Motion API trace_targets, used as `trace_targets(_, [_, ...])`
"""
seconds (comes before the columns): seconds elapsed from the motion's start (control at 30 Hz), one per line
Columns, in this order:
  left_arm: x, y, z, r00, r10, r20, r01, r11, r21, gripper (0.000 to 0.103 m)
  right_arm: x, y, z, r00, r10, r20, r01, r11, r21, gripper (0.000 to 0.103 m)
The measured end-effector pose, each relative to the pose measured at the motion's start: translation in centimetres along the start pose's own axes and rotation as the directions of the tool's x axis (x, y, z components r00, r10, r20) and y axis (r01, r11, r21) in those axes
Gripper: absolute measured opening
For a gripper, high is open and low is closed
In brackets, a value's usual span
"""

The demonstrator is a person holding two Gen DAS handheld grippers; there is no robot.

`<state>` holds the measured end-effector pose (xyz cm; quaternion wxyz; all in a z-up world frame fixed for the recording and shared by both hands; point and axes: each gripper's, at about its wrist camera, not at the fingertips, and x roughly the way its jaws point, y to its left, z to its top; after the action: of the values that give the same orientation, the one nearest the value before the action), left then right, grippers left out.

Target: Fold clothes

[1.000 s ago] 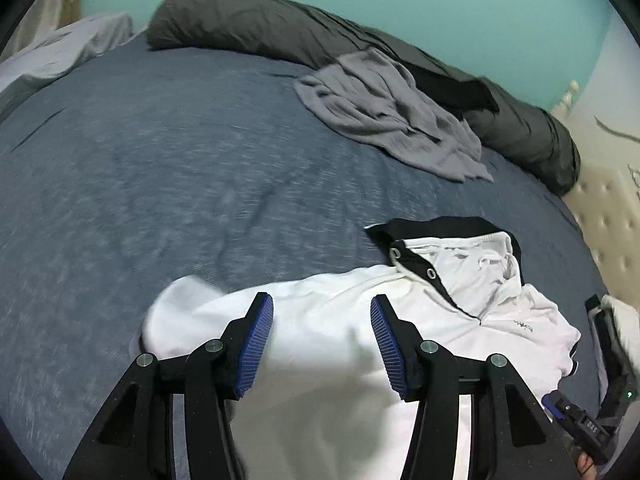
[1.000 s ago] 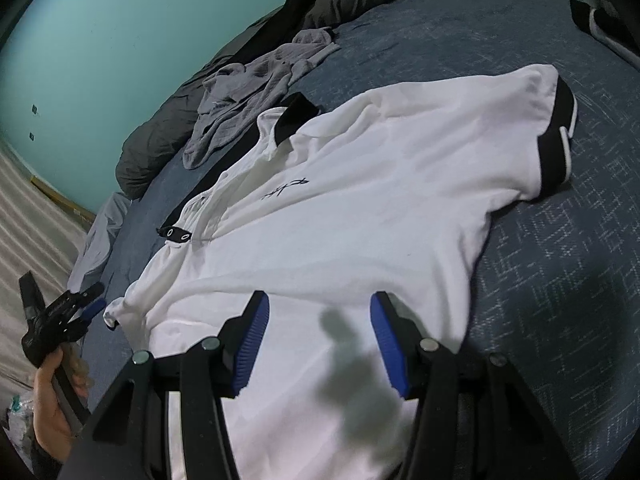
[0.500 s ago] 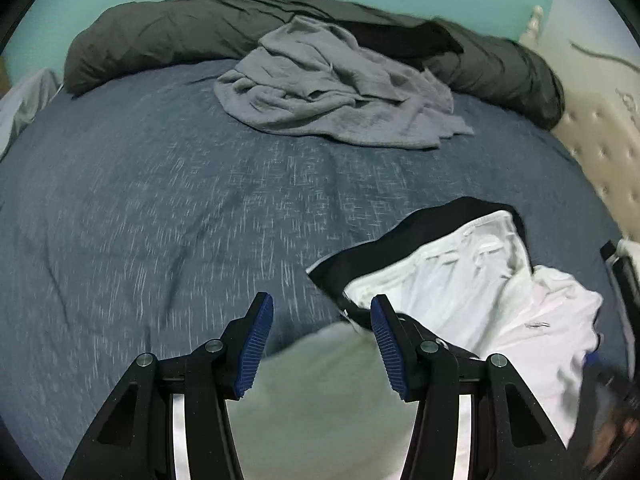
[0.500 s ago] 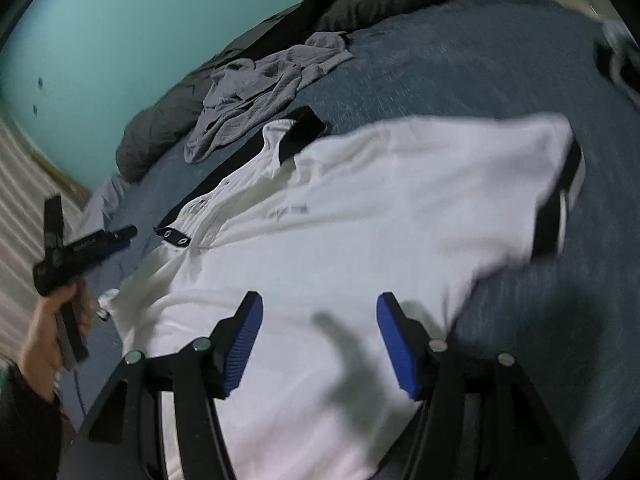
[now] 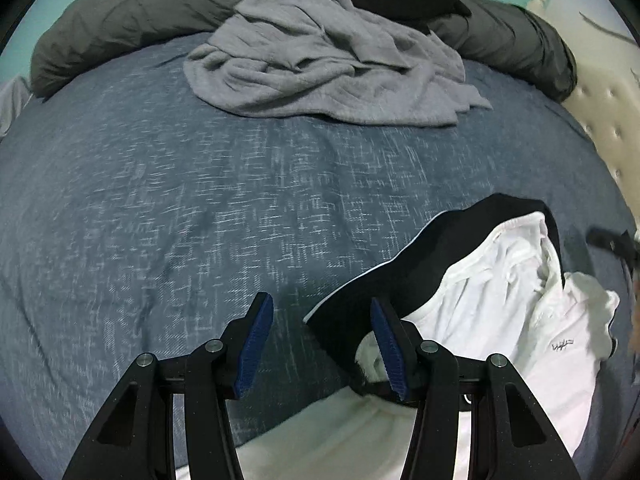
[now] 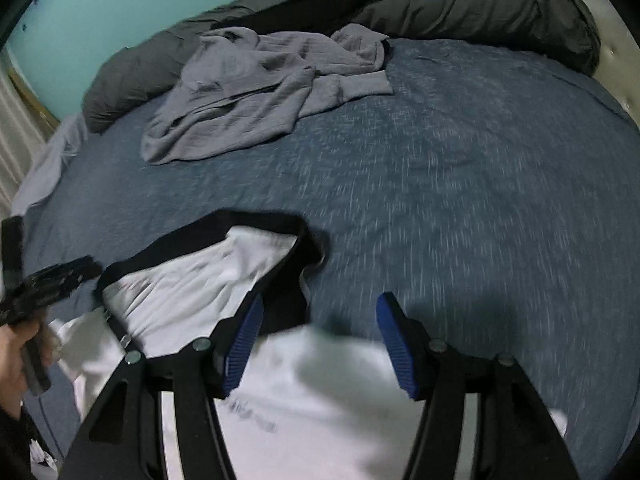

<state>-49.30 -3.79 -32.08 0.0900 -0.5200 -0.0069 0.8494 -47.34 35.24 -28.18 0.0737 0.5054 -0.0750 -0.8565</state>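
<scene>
**A:** Where is the garment sitting right now?

**B:** The white hoodie [image 5: 520, 320] is lying on the blue bedspread [image 5: 200, 220], at the near edge of the bed, with its black-lined hood [image 5: 424, 256] spread open toward the middle. I am reading it as laid out flat so the body can be folded over; the folding itself is not yet showing.

**A:** And your tools?

**B:** I am holding the left tool [image 5: 320, 340] over the hood's near corner. Its pads are standing roughly half apart, and nothing is pinched between them; the black corner is lying just under the right-hand pad, whether touching I cannot tell. The right tool [image 6: 320, 340] is hanging over the white body at the hood's other side, its pads likewise apart and gripping nothing. That view is blurred, so I am not trusting fine detail there.

**A:** Why one on each side?

**B:** I am judging that both sides of the hood want catching together, so it folds down evenly onto the chest.

**A:** Anything else nearby?

**B:** A crumpled grey garment [image 5: 328, 60] is lying well apart, farther up the bed, against a dark rolled duvet [image 5: 100, 28]. It is probably waiting its turn.
</scene>
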Motion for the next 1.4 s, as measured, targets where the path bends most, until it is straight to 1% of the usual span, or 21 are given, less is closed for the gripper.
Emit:
trace_targets(0.1, [0.9, -0.4, 0.2, 1.0, -0.004, -0.021, 0.005, 0.999, 0.035, 0.055, 1.7, 0.1, 1.7, 1.0, 0.003, -0.01, -0.003, 1.0, -0.008, 0.06])
trace_targets(0.2, [1.7, -0.8, 0.2, 0.999, -0.009, -0.033, 0.011, 0.998, 0.062, 0.055, 3.1, 1.3, 2.9, 1.0, -0.01, -0.025, 0.009, 0.998, -0.07, 0.06])
trace_targets(0.23, [1.8, -0.9, 0.1, 0.999, -0.014, -0.038, 0.016, 0.997, 0.07, 0.053, 3.6, 1.6, 3.1, 0.999, -0.017, -0.031, 0.015, 0.996, -0.087, 0.06])
trace_targets(0.3, [2.2, -1.2, -0.1, 0.999, -0.023, -0.046, 0.027, 0.996, 0.085, 0.043, 4.7, 2.2, 3.5, 0.998, -0.031, -0.045, 0.026, 0.992, -0.12, 0.06])
trace_targets(0.37, [2.5, -1.6, -0.2, 0.998, -0.027, -0.053, 0.032, 0.994, 0.103, 0.026, 5.8, 2.3, 3.8, 0.997, -0.047, -0.064, 0.038, 0.991, -0.132, 0.06])
trace_targets(0.4, [2.5, -1.8, -0.2, 0.998, -0.029, -0.054, 0.035, 0.994, 0.108, 0.023, 6.3, 2.4, 3.9, 0.996, -0.056, -0.072, 0.046, 0.99, -0.137, 0.059])
trace_targets(0.43, [2.6, -1.9, -0.2, 0.998, -0.026, -0.055, 0.032, 0.992, 0.119, 0.017, 6.7, 2.3, 3.8, 0.995, -0.057, -0.078, 0.046, 0.989, -0.14, 0.056])
trace_targets(0.47, [2.6, -2.1, -0.3, 0.998, -0.022, -0.056, 0.029, 0.991, 0.13, 0.01, 7.0, 2.3, 3.6, 0.995, -0.049, -0.083, 0.037, 0.99, -0.139, 0.043])
trace_targets(0.5, [2.7, -2.3, -0.3, 0.998, -0.018, -0.056, 0.026, 0.99, 0.141, 0.006, 7.2, 2.2, 3.5, 0.995, -0.043, -0.088, 0.03, 0.99, -0.138, 0.029])
trace_targets(0.53, [2.5, -2.4, -0.2, 0.999, -0.009, -0.046, 0.016, 0.989, 0.149, 0.005, 7.3, 2.1, 3.4, 0.996, -0.04, -0.085, 0.027, 0.99, -0.139, 0.022])
trace_targets(0.57, [2.3, -2.5, -0.1, 0.999, 0.0, -0.036, 0.006, 0.988, 0.156, 0.004, 7.2, 2.1, 3.2, 0.997, -0.034, -0.075, 0.023, 0.99, -0.142, 0.01])
trace_targets(0.6, [2.1, -2.5, 0.1, 1.0, 0.009, -0.025, -0.004, 0.987, 0.162, 0.004, 7.0, 2.1, 3.1, 0.997, -0.029, -0.065, 0.02, 0.989, -0.146, 0.004])
trace_targets(0.7, [1.4, -2.0, 1.1, 1.0, 0.02, 0.02, -0.022, 0.992, 0.127, 0.004, 6.2, 2.0, 2.9, 0.999, -0.043, -0.023, 0.039, 0.986, -0.163, 0.003])
trace_targets(0.8, [1.1, -2.1, 2.7, 0.999, 0.023, 0.029, -0.026, 0.994, 0.11, 0.004, 5.0, 1.8, 3.6, 0.998, -0.06, 0.026, 0.064, 0.986, -0.155, 0.003])
trace_targets(0.9, [1.0, -2.7, 4.4, 0.998, 0.04, 0.05, -0.045, 0.994, 0.104, 0.004, 4.6, 1.9, 4.6, 0.996, -0.079, 0.041, 0.085, 0.983, -0.162, 0.002])
trace_targets(1.0, [0.9, -2.6, 6.2, 0.998, 0.039, 0.053, -0.043, 0.995, 0.089, 0.003, 4.2, 1.5, 5.5, 0.991, -0.115, 0.062, 0.123, 0.981, -0.152, 0.002])
trace_targets(1.07, [1.3, -2.5, 7.1, 0.999, 0.034, 0.037, -0.037, 0.995, 0.096, 0.003, 4.0, 0.9, 6.3, 0.989, -0.124, 0.075, 0.133, 0.982, -0.132, 0.002])
trace_targets(1.17, [2.4, -1.6, 8.1, 1.0, 0.026, -0.005, -0.026, 0.997, 0.07, 0.003, 4.3, 0.5, 7.4, 0.991, -0.123, 0.057, 0.13, 0.98, -0.148, 0.002])
trace_targets(1.23, [3.3, -1.0, 8.3, 1.0, 0.013, -0.027, -0.011, 0.999, 0.043, 0.003, 5.2, 0.0, 7.8, 0.992, -0.124, 0.006, 0.124, 0.979, -0.161, 0.002])
trace_targets(1.3, [4.3, -0.8, 8.0, 0.999, -0.001, -0.046, 0.002, 1.0, 0.029, 0.003, 5.7, -0.6, 8.1, 0.992, -0.128, -0.016, 0.124, 0.98, -0.156, 0.002])
trace_targets(1.4, [5.5, -1.4, 7.1, 0.998, 0.01, -0.062, -0.005, 0.997, 0.072, 0.004, 6.6, -0.5, 7.5, 0.994, -0.105, -0.032, 0.098, 0.981, -0.167, 0.002])
